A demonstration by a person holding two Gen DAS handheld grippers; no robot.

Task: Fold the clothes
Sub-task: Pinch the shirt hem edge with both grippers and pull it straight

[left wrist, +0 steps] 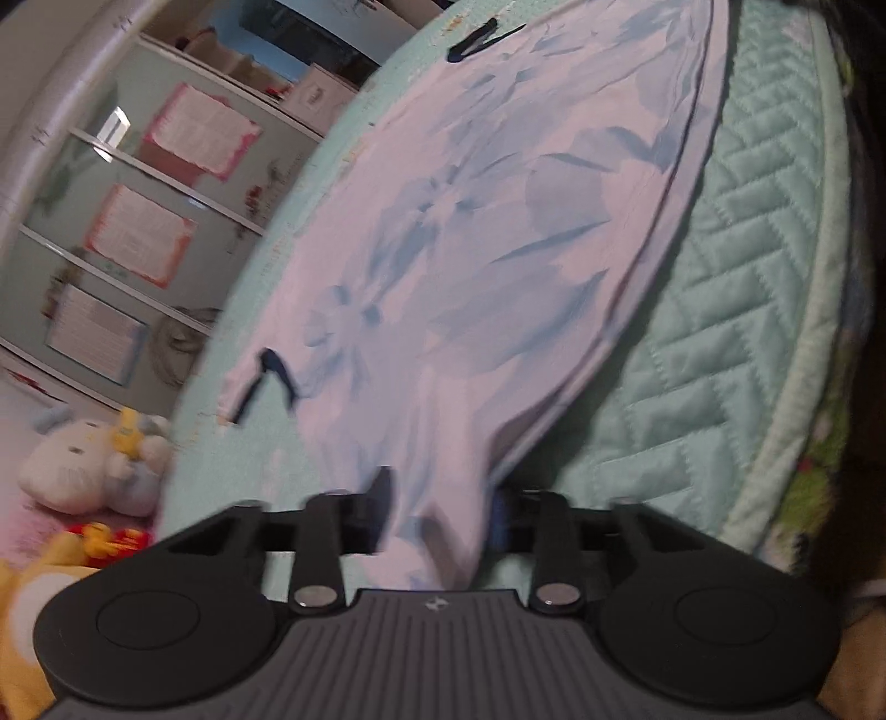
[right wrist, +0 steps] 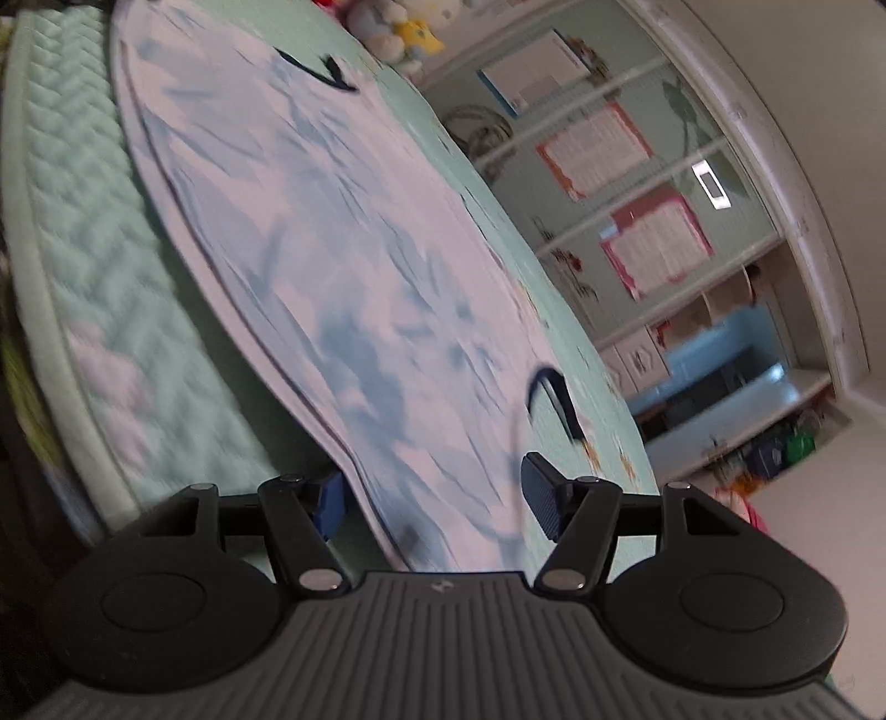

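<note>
No writing legible anywhere. The pale blue-flowered garment [left wrist: 470, 249] spreads ahead on the quilted green bed cover [left wrist: 720, 332]. Left gripper [left wrist: 440, 512] is partly closed, a bunched corner between its fingers. Right gripper [right wrist: 437, 498] gapes wide, straddling the near edge, gripping nothing.

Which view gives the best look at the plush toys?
Left wrist: the plush toys sit large at lower left beside the bed, white one clear though blurred. Right wrist shows them only small, cropped at the top edge.
</note>
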